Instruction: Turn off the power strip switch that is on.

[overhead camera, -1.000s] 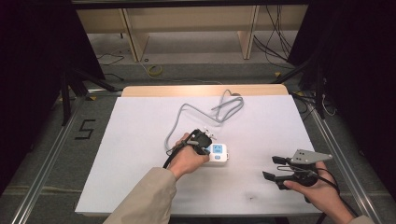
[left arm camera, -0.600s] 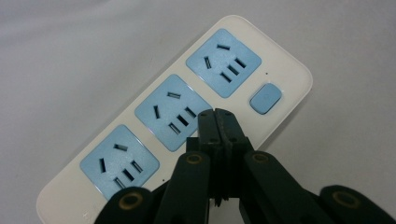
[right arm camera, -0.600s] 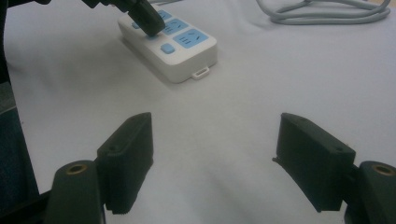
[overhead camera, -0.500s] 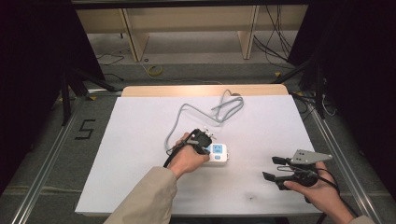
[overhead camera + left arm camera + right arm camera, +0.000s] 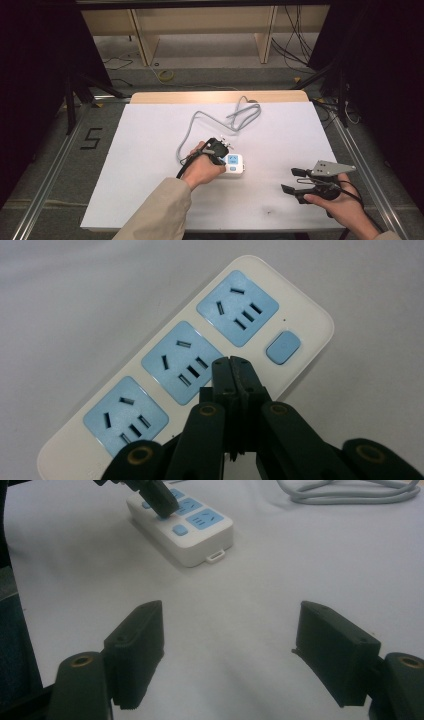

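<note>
Left gripper view, power strip (image 5: 200, 365) (3 sockets, 1 button)

One power strip (image 5: 200, 360), three sockets (image 5: 182, 362), perhaps one cable (image 5: 220, 120).

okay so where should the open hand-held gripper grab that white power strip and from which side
Judging by its shape, grip the power strip across its narrow width, one jaw on each long side wall, near the free end by the blue switch. It lies flat, so come down from above. The right hand-held gripper is open; the left hand-held gripper sits shut over the middle socket.
</note>
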Demonstrator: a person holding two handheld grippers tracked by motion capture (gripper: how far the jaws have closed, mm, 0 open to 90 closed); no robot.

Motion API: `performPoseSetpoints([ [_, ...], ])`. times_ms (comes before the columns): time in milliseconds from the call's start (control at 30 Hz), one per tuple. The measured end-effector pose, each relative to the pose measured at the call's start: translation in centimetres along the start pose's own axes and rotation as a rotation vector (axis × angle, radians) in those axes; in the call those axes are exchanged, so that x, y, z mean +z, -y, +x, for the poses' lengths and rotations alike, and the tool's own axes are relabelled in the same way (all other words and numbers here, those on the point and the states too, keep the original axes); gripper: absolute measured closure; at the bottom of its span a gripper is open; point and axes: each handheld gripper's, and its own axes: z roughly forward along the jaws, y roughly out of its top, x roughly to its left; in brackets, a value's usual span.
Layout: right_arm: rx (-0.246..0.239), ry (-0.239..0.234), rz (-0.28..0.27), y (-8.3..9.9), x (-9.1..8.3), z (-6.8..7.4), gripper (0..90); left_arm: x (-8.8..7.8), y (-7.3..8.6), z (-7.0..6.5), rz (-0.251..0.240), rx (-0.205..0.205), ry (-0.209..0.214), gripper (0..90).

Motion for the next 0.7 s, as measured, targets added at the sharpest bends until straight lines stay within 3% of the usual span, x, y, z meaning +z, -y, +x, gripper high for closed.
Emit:
performPoseSetpoints([
  [33, 0.000, 0.000, 0.000, 0.0, 0.0, 0.0, 27.8, 0.0, -0.1, -0.1, 0.004, -0.003, -0.007, 90.0],
  [133, 0.001, -0.001, 0.002, 0.0, 0.0, 0.0, 27.8, 0.0, -0.3, -0.8, 0.024, 0.049, -0.055, 90.0],
  [367, -0.003, -0.003, -0.001, 0.1, -0.1, 0.0, 27.8, -0.1, -0.2, 0.0, 0.023, -0.003, -0.058, 90.0],
  [700, -0.003, -0.004, 0.003, 0.1, -0.1, 0.0, 27.8, -0.3, -0.1, 0.3, 0.054, 0.000, -0.065, 90.0],
])
